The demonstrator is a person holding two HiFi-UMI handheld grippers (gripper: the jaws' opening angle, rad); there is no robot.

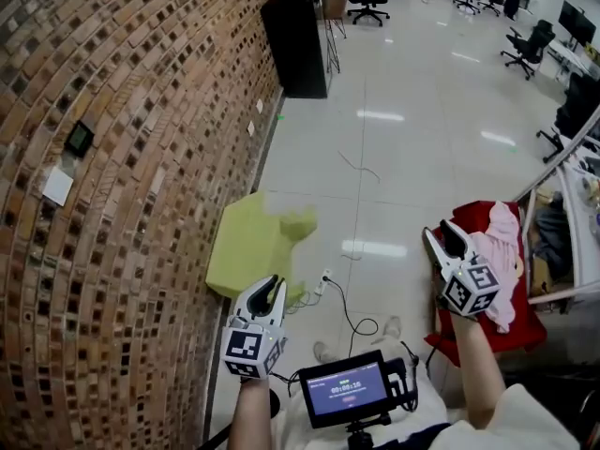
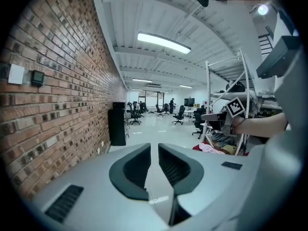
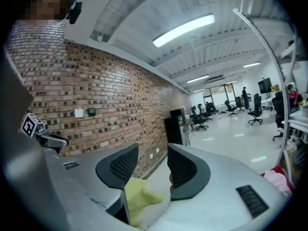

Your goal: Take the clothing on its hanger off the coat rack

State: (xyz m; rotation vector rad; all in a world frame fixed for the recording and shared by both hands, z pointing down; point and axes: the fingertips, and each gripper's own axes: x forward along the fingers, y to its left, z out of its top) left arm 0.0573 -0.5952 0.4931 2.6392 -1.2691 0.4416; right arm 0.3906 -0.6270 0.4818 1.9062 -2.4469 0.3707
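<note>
Pose: both forearms reach forward from the bottom of the head view. The left gripper [image 1: 272, 284] is held low near the brick wall [image 1: 122, 204], jaws pointing ahead along it. The right forearm [image 1: 473, 364] is raised and carries the right gripper [image 1: 438, 231] higher, jaws pointing up and ahead.

Jaws: in the left gripper view the jaws stand a narrow gap apart, with only floor [image 1: 403, 139] showing between them. In the right gripper view the jaws are spread wider, with nothing between the pads.

Task thing: a pink garment [image 1: 502, 251] lies crumpled over a red cloth [image 1: 525, 326] at the right edge of the head view, beside the white tubes of the rack [image 1: 574, 242]. I cannot make out a hanger.

Relation: the pink garment sits just to the right of the right gripper's marker cube. I cannot tell whether they touch. In the right gripper view it shows only at the lower right edge, off the line of the jaws. The left gripper is well apart from it.

Other: a yellow-green sheet [image 1: 248, 247] lies on the floor against the wall, ahead of the left gripper. A small screen [image 1: 349, 389] sits between the forearms.
</note>
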